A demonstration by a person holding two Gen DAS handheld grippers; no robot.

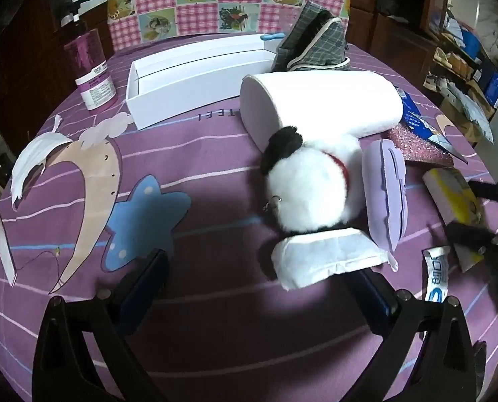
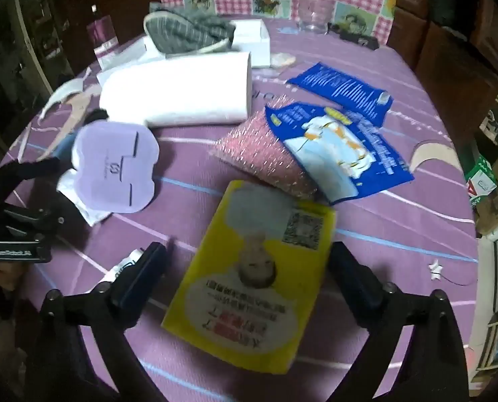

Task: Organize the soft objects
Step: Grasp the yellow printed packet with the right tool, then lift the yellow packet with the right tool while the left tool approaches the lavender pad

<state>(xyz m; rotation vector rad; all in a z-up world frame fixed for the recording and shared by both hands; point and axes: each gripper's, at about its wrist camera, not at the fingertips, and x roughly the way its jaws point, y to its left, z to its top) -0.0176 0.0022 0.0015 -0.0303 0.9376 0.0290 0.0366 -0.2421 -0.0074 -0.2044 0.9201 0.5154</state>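
Left gripper (image 1: 255,288), jaws spread wide and empty, poised low in frame before the fluffy white plush dog with black ear (image 1: 307,184) at centre; right gripper (image 2: 245,268), equally wide and holding nothing, straddles the flat yellow printed packet (image 2: 252,274) — best closed squarely across its width; the lilac foam pad (image 1: 388,194) and white paper roll (image 1: 322,100) crowd the plush; the long white open box (image 1: 195,83) lies upper left.

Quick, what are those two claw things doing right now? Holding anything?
Left gripper: open, holding nothing; the white pack lies just ahead.
Right gripper: open, straddling the yellow packet, not gripping it.
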